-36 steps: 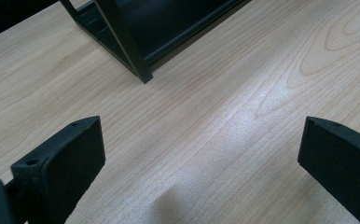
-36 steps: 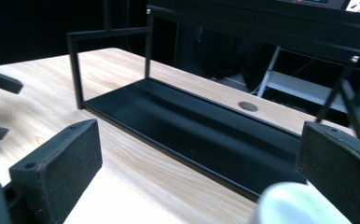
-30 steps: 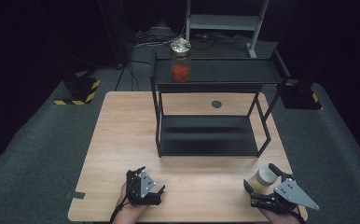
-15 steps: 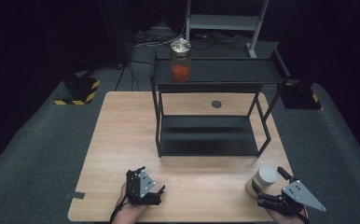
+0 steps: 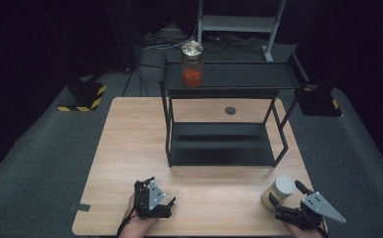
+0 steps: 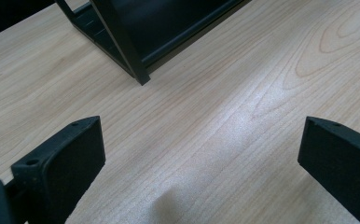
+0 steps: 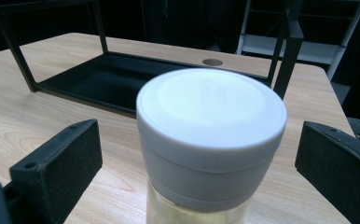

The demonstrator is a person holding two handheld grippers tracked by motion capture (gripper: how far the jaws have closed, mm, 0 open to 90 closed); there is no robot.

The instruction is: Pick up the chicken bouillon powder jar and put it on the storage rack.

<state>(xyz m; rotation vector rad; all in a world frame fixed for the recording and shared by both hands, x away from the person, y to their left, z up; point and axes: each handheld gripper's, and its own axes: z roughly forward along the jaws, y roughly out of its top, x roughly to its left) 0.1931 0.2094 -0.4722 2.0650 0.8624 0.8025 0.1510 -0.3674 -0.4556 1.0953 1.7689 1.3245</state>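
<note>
Bench: one pale wooden bench [image 5: 130, 148], with a small dark round port near its far edge.
Rack: one black metal two-tier rack [image 5: 219, 148] at the middle-far part of the bench.
Jars: two — a clear glass jar with orange contents and a crinkled gold top [image 5: 192, 64] on the rack's top shelf, far left, and a short clear jar with a wide white screw lid [image 7: 211, 135] upright at the near right.
Handling: the white-lidded jar is probably rigid, light, smooth-walled — best clasped around the ribbed lid band or just under it.
Right gripper [image 7: 201, 158]: jaws apart, one each side of that jar, not touching.
Left gripper [image 6: 201, 158]: jaws wide apart over bare wood, near left.
</note>
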